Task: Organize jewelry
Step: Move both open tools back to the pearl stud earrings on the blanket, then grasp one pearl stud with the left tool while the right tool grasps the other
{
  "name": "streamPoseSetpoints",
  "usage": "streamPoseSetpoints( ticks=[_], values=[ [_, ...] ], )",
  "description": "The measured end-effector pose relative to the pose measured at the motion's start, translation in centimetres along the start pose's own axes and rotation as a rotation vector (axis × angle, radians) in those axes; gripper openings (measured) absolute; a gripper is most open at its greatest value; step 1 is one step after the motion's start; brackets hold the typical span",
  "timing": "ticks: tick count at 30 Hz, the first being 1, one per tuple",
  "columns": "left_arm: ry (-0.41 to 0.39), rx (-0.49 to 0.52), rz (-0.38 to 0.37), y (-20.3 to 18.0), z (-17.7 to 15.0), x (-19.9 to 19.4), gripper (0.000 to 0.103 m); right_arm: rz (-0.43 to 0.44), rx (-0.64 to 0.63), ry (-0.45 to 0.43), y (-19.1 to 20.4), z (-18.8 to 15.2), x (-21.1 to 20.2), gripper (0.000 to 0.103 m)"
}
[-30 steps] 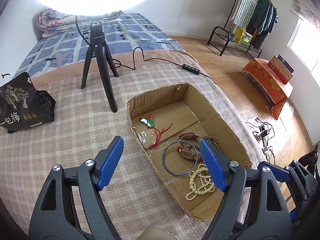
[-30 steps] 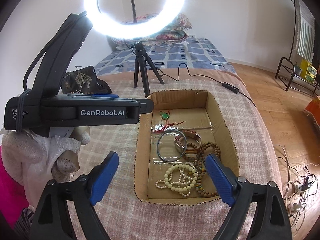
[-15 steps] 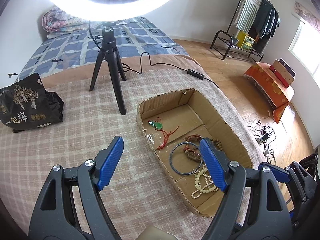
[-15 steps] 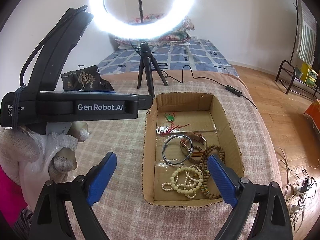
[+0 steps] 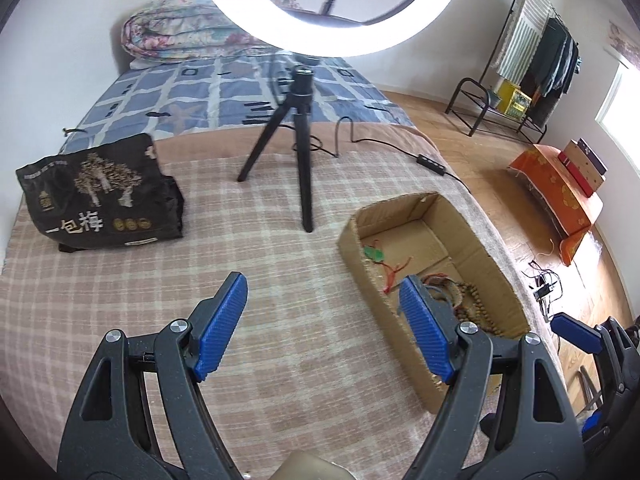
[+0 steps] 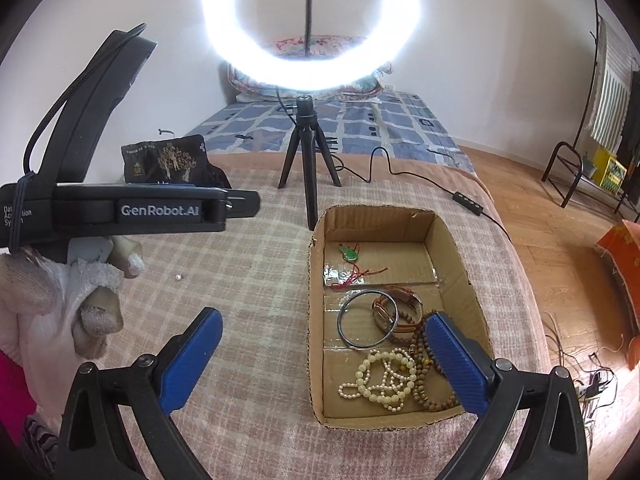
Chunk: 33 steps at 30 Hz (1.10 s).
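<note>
Both claws have slid away from the cardboard box (image 6: 452,248) toward the checked blanket (image 5: 280,340). Left claw (image 5: 324,324) is wide open and empty. Right claw (image 6: 320,360) is opening wider, nothing held; by its right finger, inside the box, lie the cream beads (image 6: 380,376), brown beads (image 6: 424,360), metal bangle (image 6: 366,322) and green pendant (image 6: 352,255).

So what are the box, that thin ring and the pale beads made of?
The box looks like plain brown cardboard: matte, with rough cut edges and shiny tape across the floor. The thin ring seems to be polished metal, dark and glinting, though glass is possible. The pale beads are creamy and glossy, maybe pearl, stone or plastic; the look cannot settle it.
</note>
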<state>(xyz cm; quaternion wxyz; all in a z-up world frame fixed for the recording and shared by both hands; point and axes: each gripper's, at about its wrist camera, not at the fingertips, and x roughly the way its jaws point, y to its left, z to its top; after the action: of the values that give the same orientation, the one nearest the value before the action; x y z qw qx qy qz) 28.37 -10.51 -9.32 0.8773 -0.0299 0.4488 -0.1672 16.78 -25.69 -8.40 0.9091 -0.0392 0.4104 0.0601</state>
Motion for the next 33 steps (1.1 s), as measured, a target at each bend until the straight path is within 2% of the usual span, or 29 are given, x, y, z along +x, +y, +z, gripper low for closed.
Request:
streamPoseSetpoints(
  ticks=[6, 14, 18, 20, 23, 24, 25, 26, 28, 33],
  values=[
    [-0.012, -0.018, 0.038, 3.8, -0.3, -1.1, 0.081, 0.017, -0.001, 0.015, 1.4, 0.2, 0.5, 0.103],
    [0.017, -0.038, 0.109, 8.8, -1.4, -1.4, 0.081, 0.144, -0.022, 0.030, 4.3, -0.3, 1.3, 0.102],
    [0.059, -0.053, 0.129, 10.9, -2.5, -0.5, 0.081, 0.198, -0.039, 0.052, 6.1, -1.0, 2.1, 0.095],
    [0.082, -0.074, 0.113, 12.0, -3.2, 0.1, 0.081, 0.232, -0.058, 0.066, 7.3, -1.4, 2.6, 0.092],
    [0.097, -0.079, 0.104, 13.0, -3.9, 1.0, 0.081, 0.278, -0.099, 0.098, 9.0, -2.4, 3.5, 0.084],
    [0.096, -0.075, 0.103, 13.2, -4.1, 1.1, 0.081, 0.295, -0.115, 0.112, 9.6, -2.8, 3.8, 0.079],
    [0.097, -0.072, 0.101, 13.3, -4.3, 1.3, 0.077, 0.315, -0.130, 0.129, 10.3, -3.2, 4.2, 0.074],
    [0.101, -0.074, 0.095, 13.6, -4.5, 1.6, 0.070, 0.339, -0.147, 0.149, 10.9, -3.6, 4.7, 0.071],
    [0.122, -0.085, 0.064, 14.1, -5.0, 2.3, 0.064, 0.376, -0.175, 0.178, 11.9, -4.4, 5.3, 0.061],
    [0.171, -0.081, 0.041, 14.6, -6.0, 4.1, 0.051, 0.419, -0.231, 0.239, 14.3, -5.9, 6.8, 0.051]
  ],
)
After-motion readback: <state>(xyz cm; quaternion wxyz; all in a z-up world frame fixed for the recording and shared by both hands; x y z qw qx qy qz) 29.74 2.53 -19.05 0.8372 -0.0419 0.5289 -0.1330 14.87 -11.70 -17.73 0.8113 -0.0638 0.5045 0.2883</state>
